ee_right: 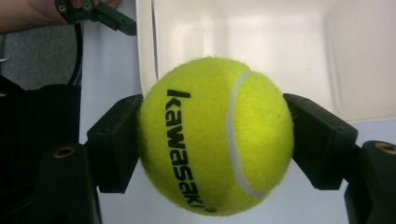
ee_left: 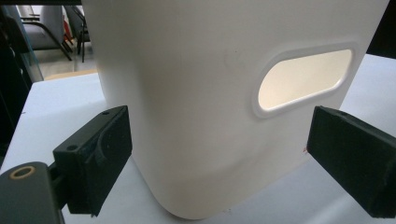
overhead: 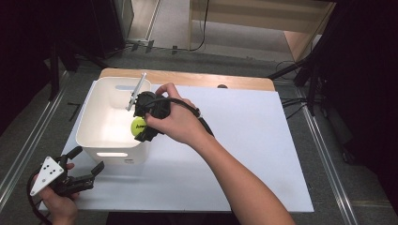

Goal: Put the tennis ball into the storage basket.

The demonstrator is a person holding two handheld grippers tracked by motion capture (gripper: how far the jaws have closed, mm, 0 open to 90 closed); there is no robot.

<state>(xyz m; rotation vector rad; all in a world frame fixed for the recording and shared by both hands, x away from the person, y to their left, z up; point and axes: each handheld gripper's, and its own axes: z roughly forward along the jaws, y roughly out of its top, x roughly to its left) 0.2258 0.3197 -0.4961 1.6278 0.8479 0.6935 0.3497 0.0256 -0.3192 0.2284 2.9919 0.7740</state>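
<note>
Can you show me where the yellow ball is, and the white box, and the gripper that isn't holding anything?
Tennis ball (ee_right: pixel 215 135): right gripper view, on its fuzzy middle, beside the black lettering.
White bin (overhead: pixel 87 126): high view, on its left rim.
Left gripper (overhead: pixel 87 164): high view, midway between its open fingertips.

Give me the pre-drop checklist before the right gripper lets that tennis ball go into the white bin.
1. Grip on the tennis ball: both jaws of the right gripper press its sides. Ok.
2. Ball over the opening of the white bin: it hangs by the right rim, partly over the edge. Cannot tell.
3. Bin interior free of objects: the floor that shows is bare. Ok.
4. Left gripper out of the way: open, outside the bin's near corner, not touching it. Ok.
5. Bin flat on the white table. Ok.
</note>
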